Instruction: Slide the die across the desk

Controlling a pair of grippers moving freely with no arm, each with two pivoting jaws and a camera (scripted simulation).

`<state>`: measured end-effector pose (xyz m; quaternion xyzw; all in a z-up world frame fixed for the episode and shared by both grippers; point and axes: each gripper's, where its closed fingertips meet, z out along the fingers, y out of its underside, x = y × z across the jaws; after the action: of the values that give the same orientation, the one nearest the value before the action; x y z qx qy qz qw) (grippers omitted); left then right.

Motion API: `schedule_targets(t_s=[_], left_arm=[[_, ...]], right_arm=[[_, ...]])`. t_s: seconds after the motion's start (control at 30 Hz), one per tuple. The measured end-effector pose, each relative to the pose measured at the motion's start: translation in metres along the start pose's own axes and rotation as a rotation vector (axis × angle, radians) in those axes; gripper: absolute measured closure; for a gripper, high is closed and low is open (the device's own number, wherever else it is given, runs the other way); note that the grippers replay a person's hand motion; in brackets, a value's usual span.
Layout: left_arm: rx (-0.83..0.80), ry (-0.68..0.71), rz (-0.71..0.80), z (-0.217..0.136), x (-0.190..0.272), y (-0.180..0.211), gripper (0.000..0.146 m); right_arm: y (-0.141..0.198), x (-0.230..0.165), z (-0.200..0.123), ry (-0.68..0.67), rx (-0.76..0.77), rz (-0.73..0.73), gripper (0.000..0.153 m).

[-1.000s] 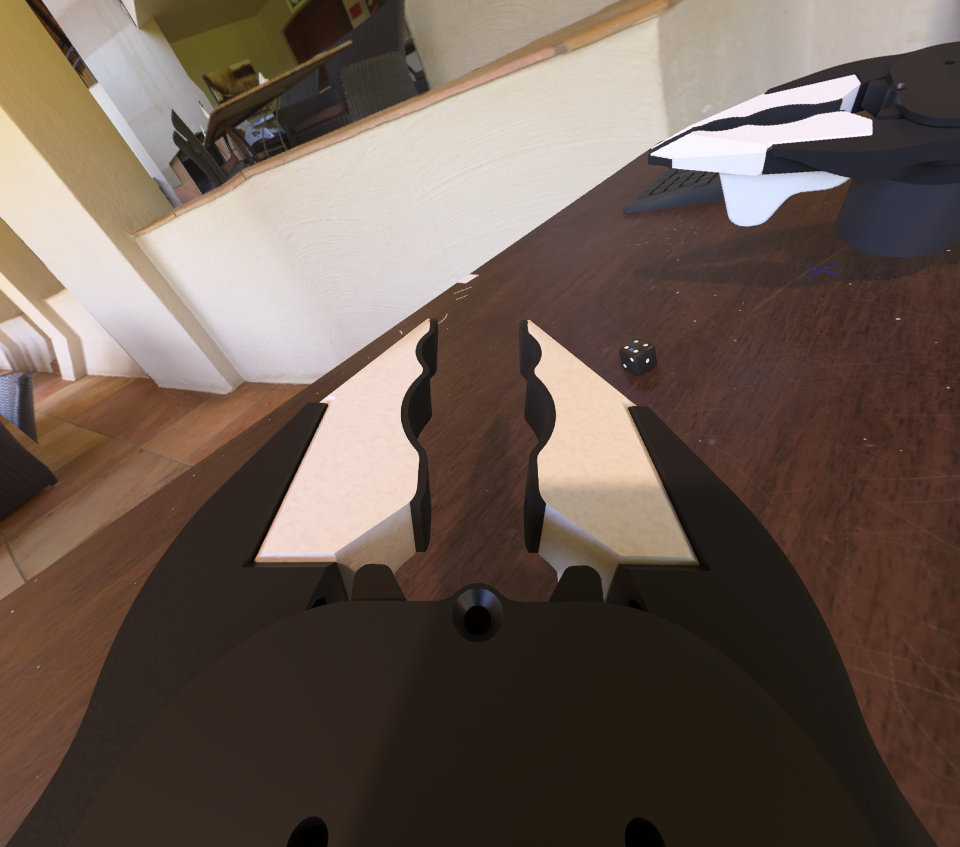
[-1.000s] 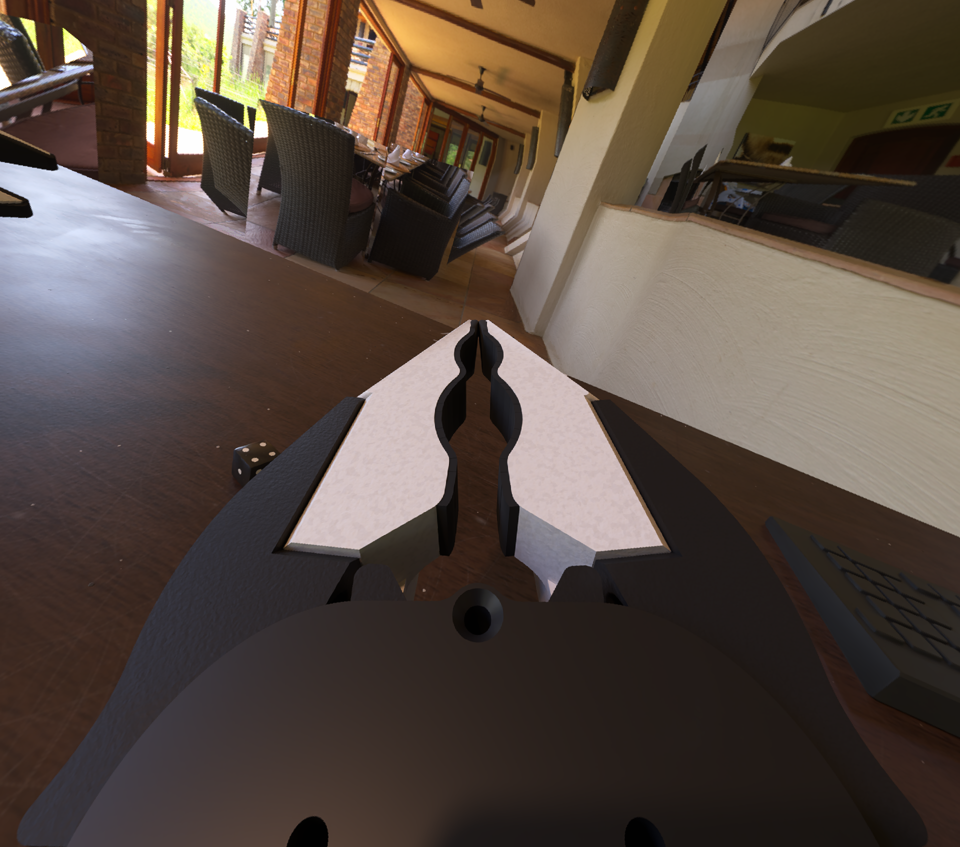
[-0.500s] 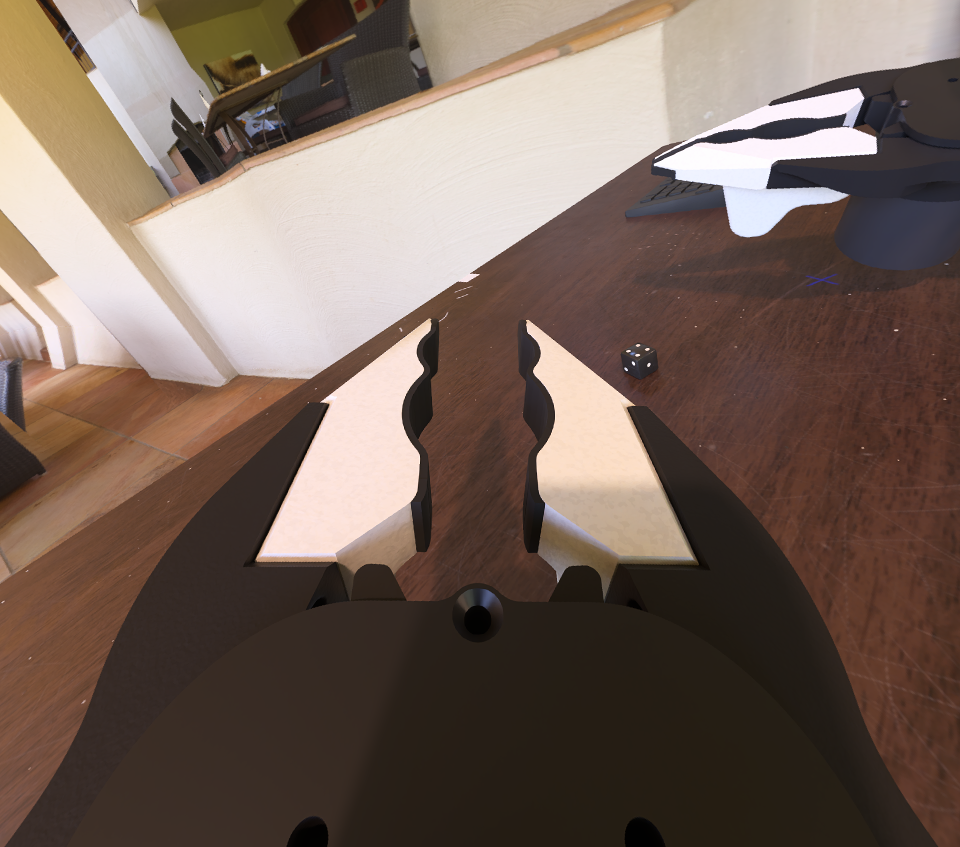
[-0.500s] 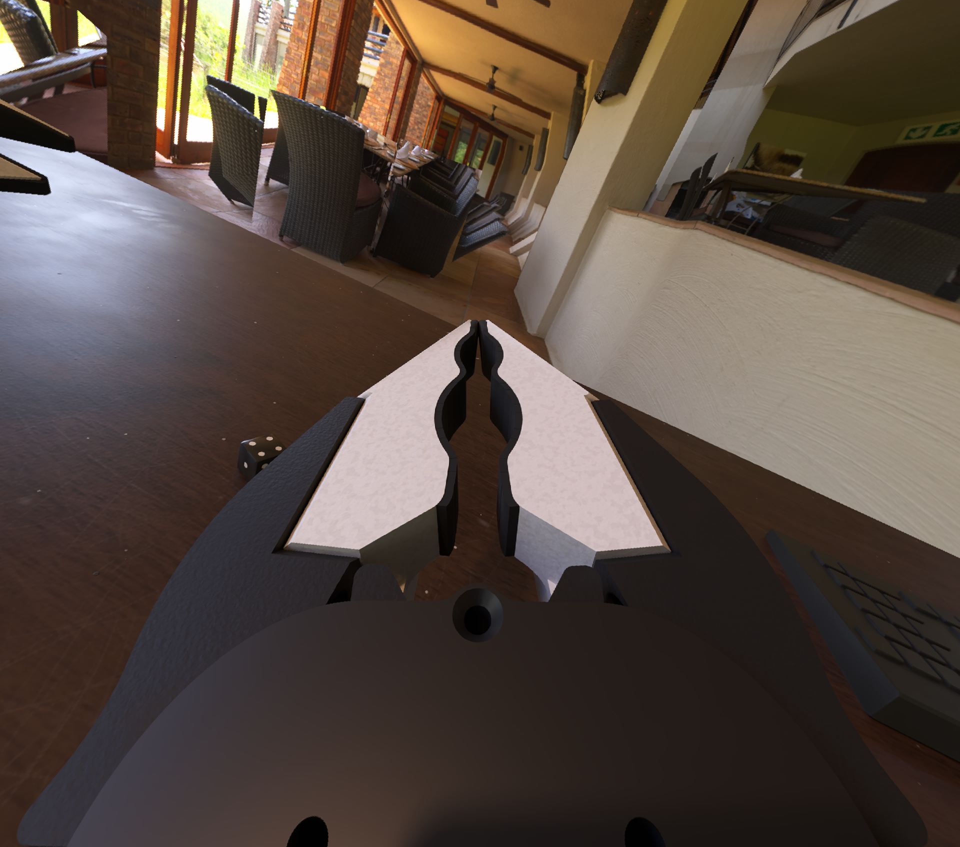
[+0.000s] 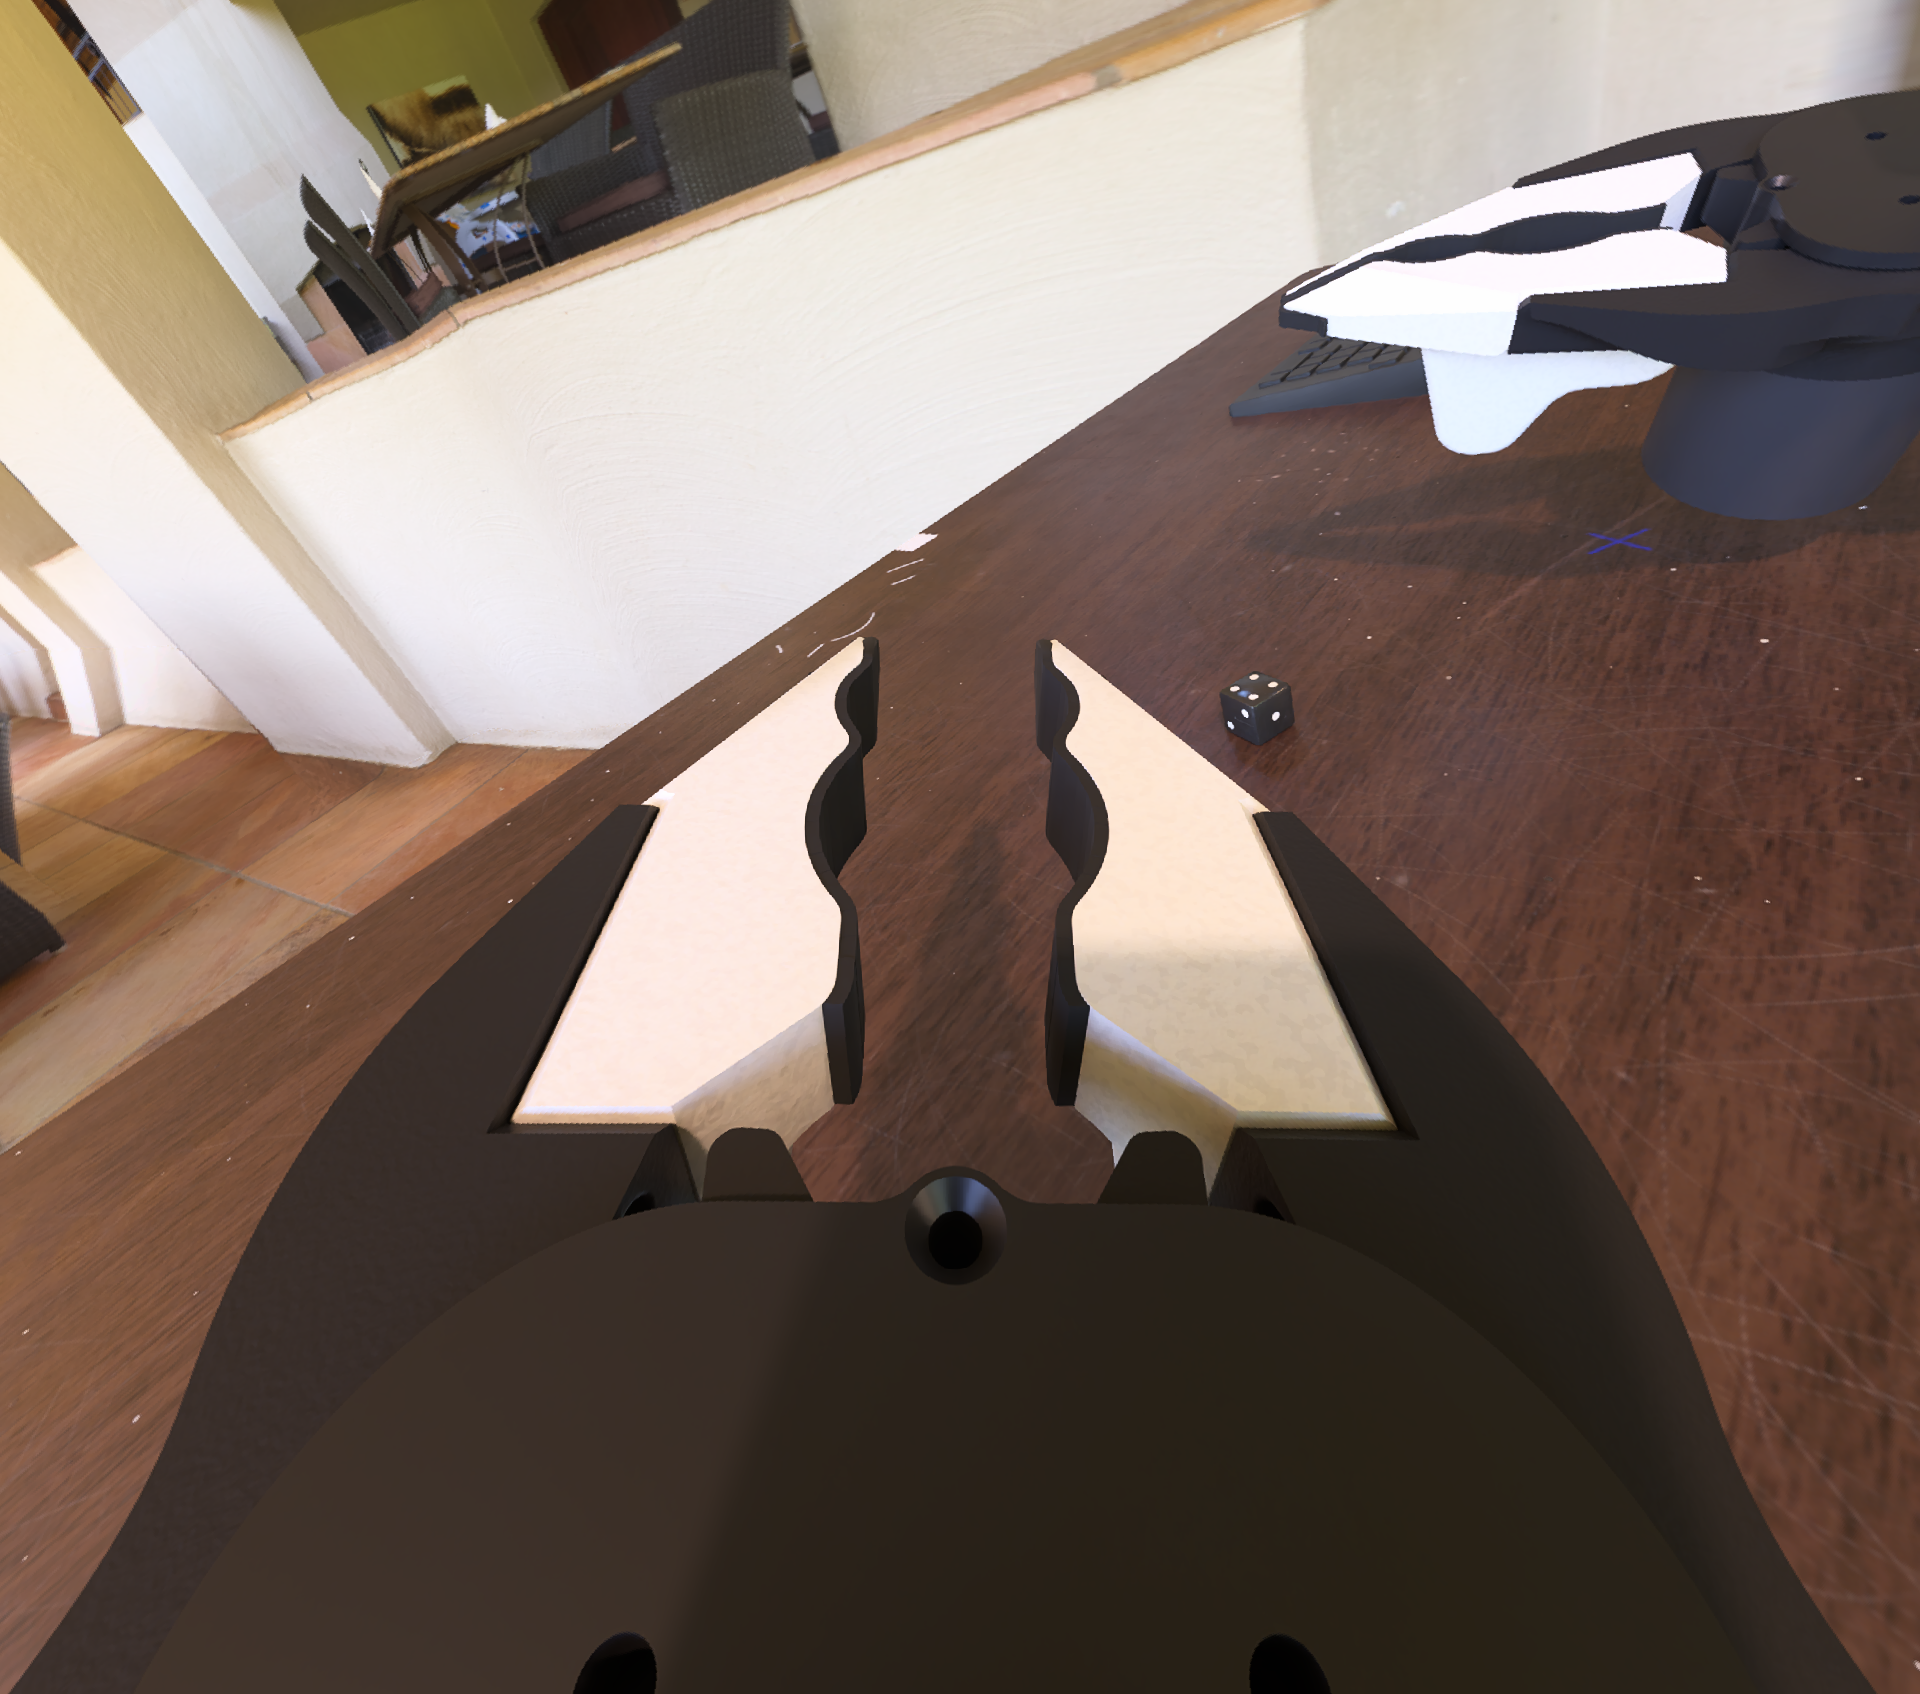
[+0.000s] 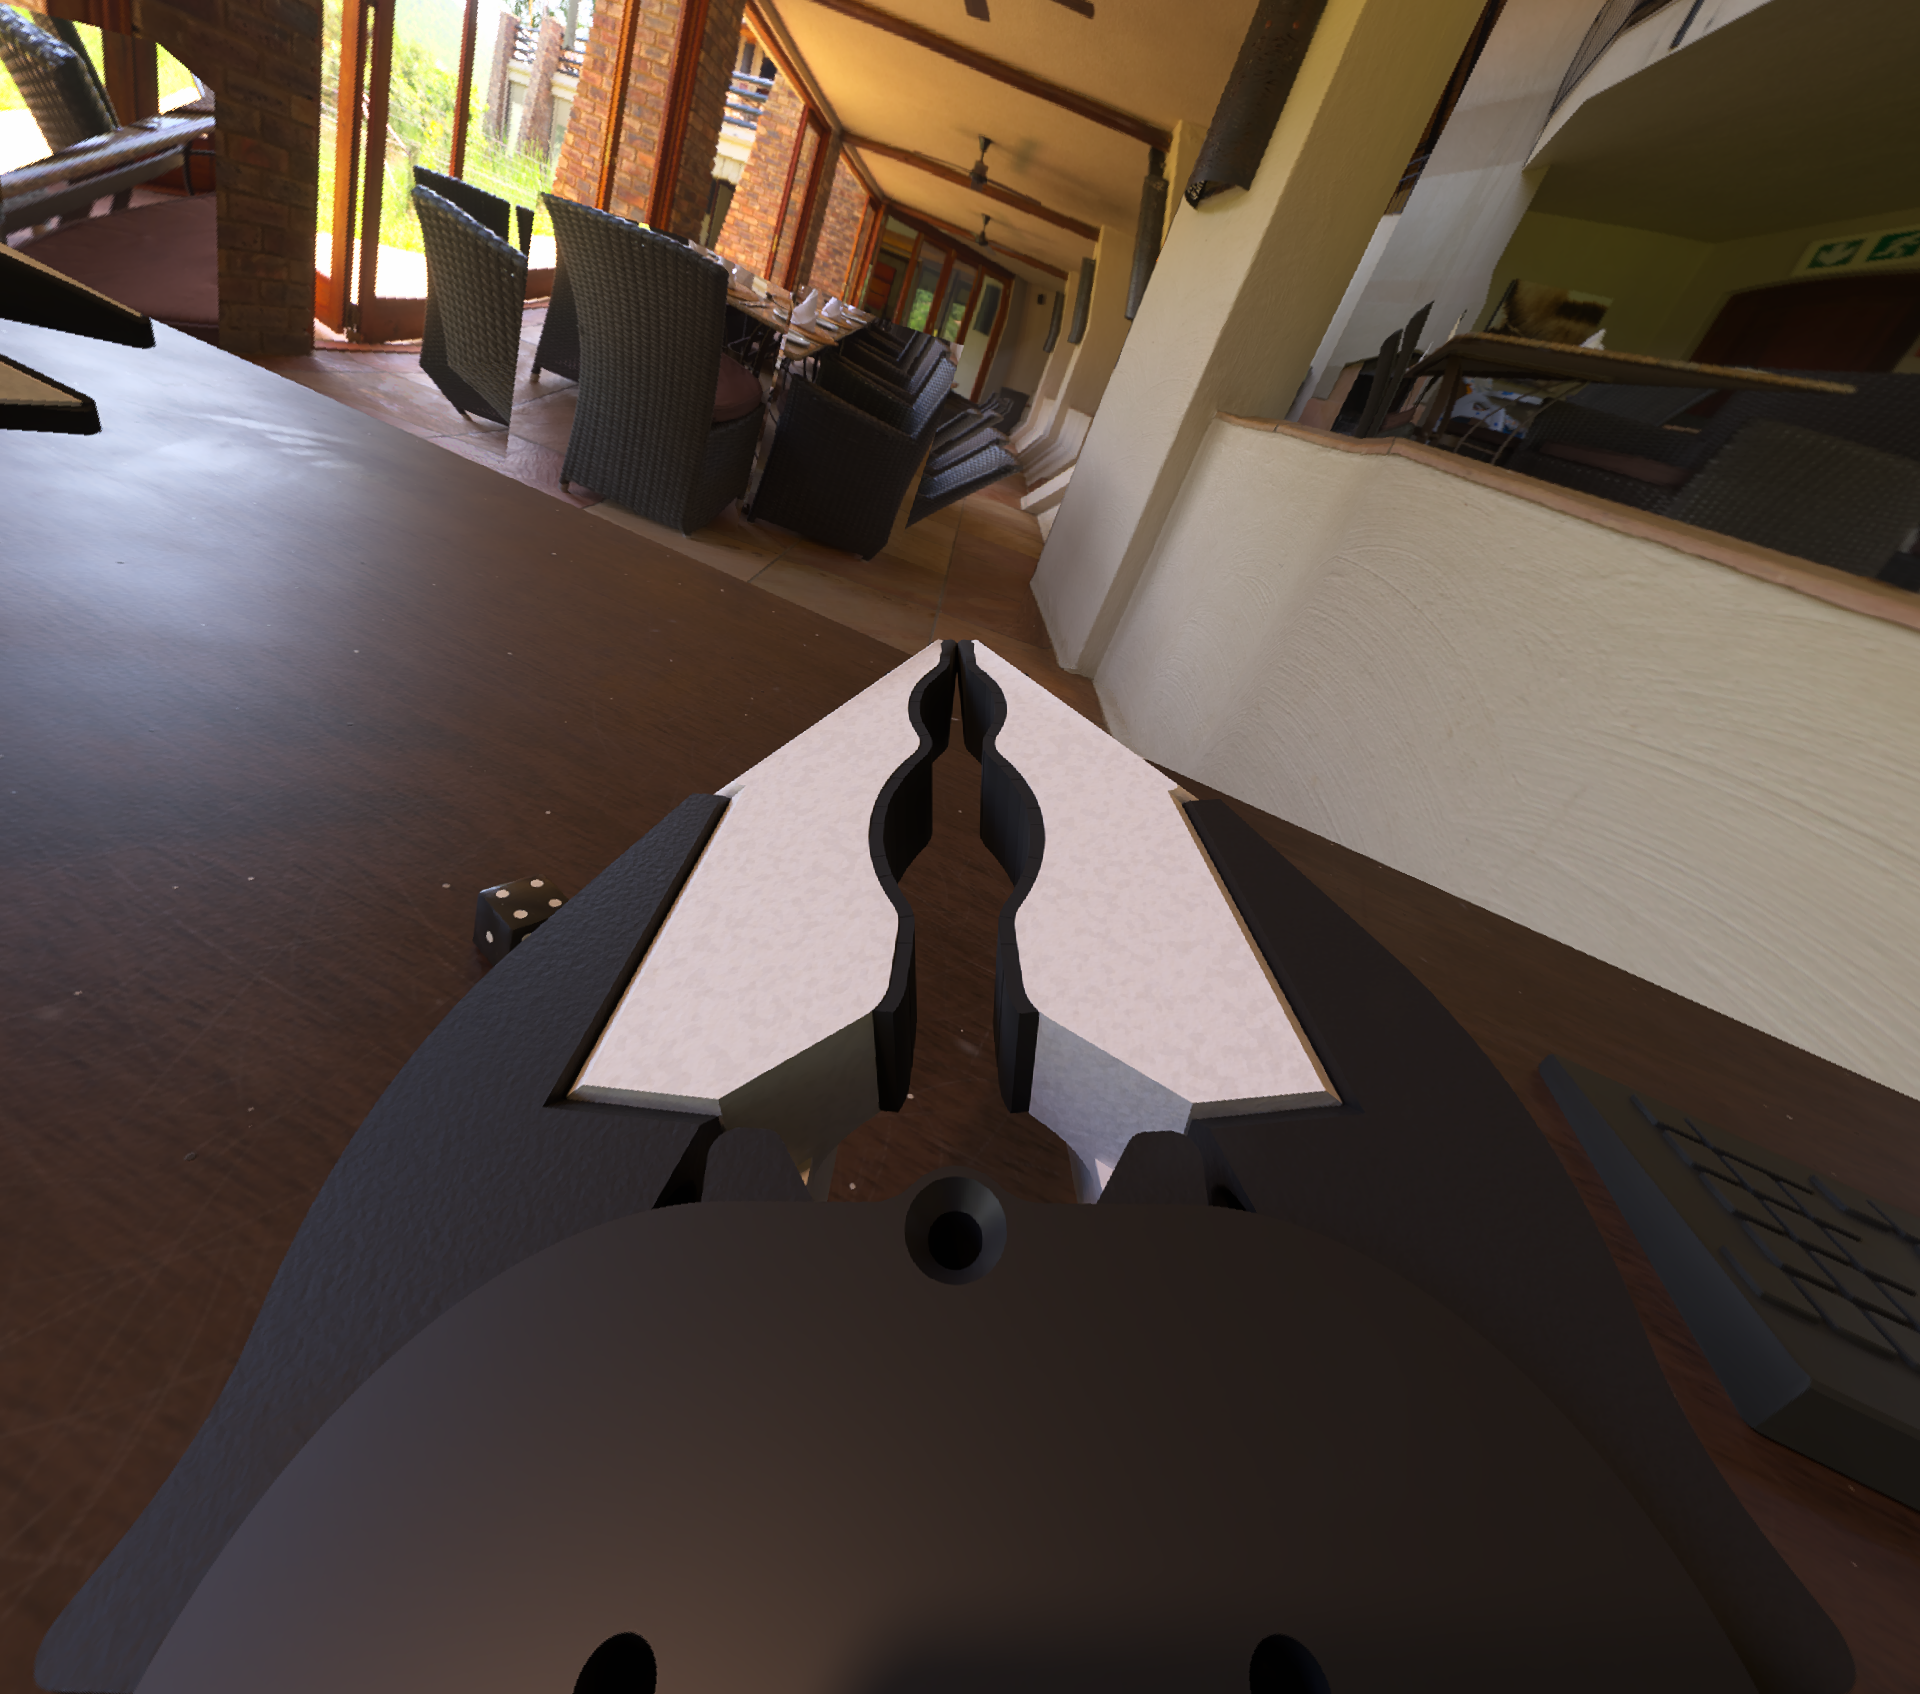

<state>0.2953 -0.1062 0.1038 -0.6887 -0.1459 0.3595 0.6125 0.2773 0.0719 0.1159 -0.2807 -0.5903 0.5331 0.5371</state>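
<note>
On the dark wooden desk [image 5: 1558, 917], near its far edge, a black die [image 5: 1258, 708] with white pips is lying flat on the bare surface, touching neither gripper. The left gripper [image 5: 956, 657] is hovering over the desk with its jaws standing apart and nothing between them; its cream fingers [image 5: 727, 896] are pointing toward the far edge, which is running diagonally just beyond the tips. The die is sitting just to the right of the right-hand fingertip, apart from it. Bare scratched wood is stretching from the die toward the right gripper [image 5: 1294, 312], which is showing farther off near the far right part of the desk, well apart from the die. A small blue cross mark [image 5: 1619, 542] is lying on the wood in that gripper's shadow. Beyond it, a dark keyboard [image 5: 1320, 382] is resting close to the far edge.

In the right wrist view, the right gripper [image 6: 956, 652] is holding its jaws together at the tips, gripping nothing. The die [image 6: 516, 914] is lying beside the gripper's left flank, partly hidden by its dark body; whether they are touching cannot be told. Open desk [image 6: 260, 709] is extending to the left of the die, up to the left gripper's fingers [image 6: 52, 314] at the picture's left border. The keyboard [image 6: 1756, 1249] is lying at the lower right.
</note>
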Motion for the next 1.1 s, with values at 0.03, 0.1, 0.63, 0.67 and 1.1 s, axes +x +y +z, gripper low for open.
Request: schedule_targets(t_s=[0.03, 0.1, 0.63, 0.67, 1.1], left_arm=[[0.001, 0.000, 0.000, 0.0000, 0.0001, -0.0001, 0.116], [0.000, 0.001, -0.003, 0.0001, 0.0004, 0.0001, 0.116], [-0.014, 0.017, 0.004, 0.0016, 0.0049, 0.0026, 0.117], [-0.014, 0.017, 0.003, 0.0015, 0.0047, 0.0026, 0.117], [-0.018, 0.012, -0.036, 0.0009, -0.0003, 0.0033, 0.116]], right_arm=[[0.0002, -0.0003, 0.0001, -0.001, -0.001, -0.002, 0.153], [0.0003, -0.0008, 0.0002, -0.001, -0.003, -0.008, 0.153], [-0.0001, -0.0020, 0.0005, -0.005, -0.002, -0.016, 0.153], [-0.0002, -0.0015, 0.0002, -0.003, -0.002, -0.013, 0.153], [0.0002, 0.0003, 0.0005, 0.003, -0.001, -0.003, 0.153]])
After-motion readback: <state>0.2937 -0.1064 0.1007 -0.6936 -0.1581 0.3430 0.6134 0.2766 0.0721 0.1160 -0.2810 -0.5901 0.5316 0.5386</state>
